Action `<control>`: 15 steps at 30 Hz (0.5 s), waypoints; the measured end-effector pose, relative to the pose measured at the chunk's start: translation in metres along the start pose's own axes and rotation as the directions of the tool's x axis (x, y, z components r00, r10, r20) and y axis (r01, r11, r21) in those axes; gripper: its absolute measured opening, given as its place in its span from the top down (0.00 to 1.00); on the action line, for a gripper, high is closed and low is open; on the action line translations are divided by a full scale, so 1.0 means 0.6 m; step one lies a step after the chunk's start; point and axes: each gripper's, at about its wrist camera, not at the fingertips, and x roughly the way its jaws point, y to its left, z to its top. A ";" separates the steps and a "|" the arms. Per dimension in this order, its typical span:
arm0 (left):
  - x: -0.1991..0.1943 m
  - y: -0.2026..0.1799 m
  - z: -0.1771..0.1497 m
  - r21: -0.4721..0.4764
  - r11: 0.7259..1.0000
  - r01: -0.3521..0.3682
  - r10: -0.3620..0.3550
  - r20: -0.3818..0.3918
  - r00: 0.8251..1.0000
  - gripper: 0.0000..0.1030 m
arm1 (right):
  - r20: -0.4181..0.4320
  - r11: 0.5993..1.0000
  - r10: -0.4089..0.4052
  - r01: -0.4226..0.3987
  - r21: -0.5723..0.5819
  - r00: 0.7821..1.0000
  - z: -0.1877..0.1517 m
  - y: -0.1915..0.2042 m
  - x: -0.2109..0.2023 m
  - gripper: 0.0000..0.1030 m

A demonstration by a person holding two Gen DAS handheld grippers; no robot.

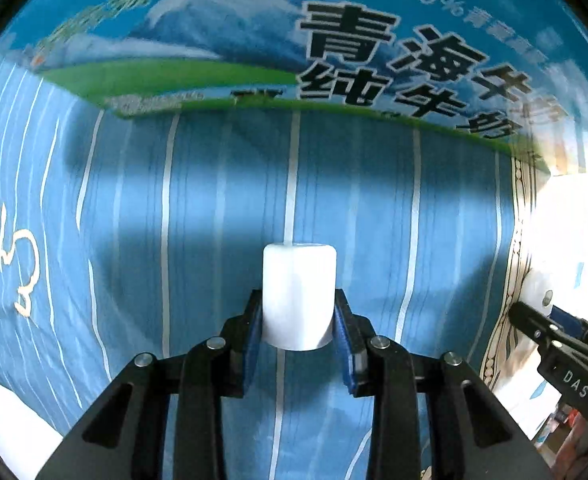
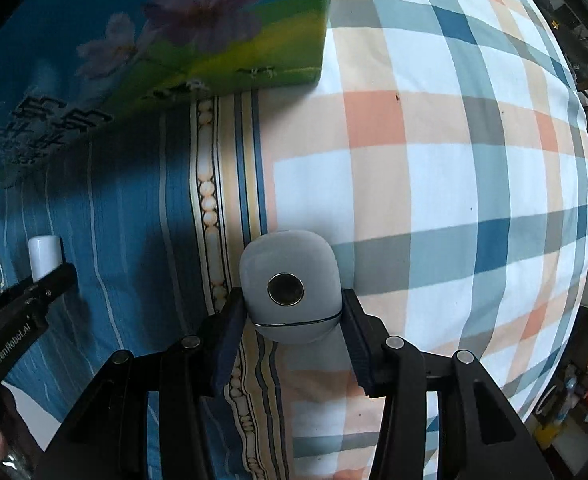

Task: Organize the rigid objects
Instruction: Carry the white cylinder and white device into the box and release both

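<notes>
Clearly both claws are loaded; the left claw [image 1: 298, 320] is clamped on a small white cylinder [image 1: 299, 295], its blue pads [image 1: 254, 334] pressing the lower part of the curved wall, while the right claw [image 2: 292, 312] is closed around a grey rounded case [image 2: 290, 288] with a dark round disc on its face, gripped across its two flanks just above a thin seam. The cylinder looks light, stiff and smooth, so it could swivel or slide between the pads; a hold nearer its middle would likely be steadier. The case looks hard and glossy, probably slick on its curved sides; the flatter flanks seem the safest place to grip, and squeezing at the seam might pop it open. Both things are held above a bed; the cylinder over a blue striped sheet [image 1: 198, 208], the case over the border where that sheet meets a plaid cover [image 2: 433, 184]. Both claws point forward and slightly down toward a blue printed carton [image 1: 254, 40] standing on the sheet ahead; the left one shows at the edge of the right wrist view, so the two ride side by side, apart.
</notes>
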 end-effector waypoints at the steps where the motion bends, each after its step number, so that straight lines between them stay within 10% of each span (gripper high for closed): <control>1: -0.001 0.000 -0.005 -0.005 1.000 0.001 -0.001 0.001 1.000 0.71 | -0.004 1.000 0.000 0.000 -0.001 1.000 -0.003 0.002 0.000 0.52; 15: -0.006 -0.027 -0.159 0.000 1.000 0.019 -0.019 -0.022 1.000 0.71 | -0.094 0.996 0.008 -0.017 -0.092 0.996 -0.129 0.067 0.031 0.52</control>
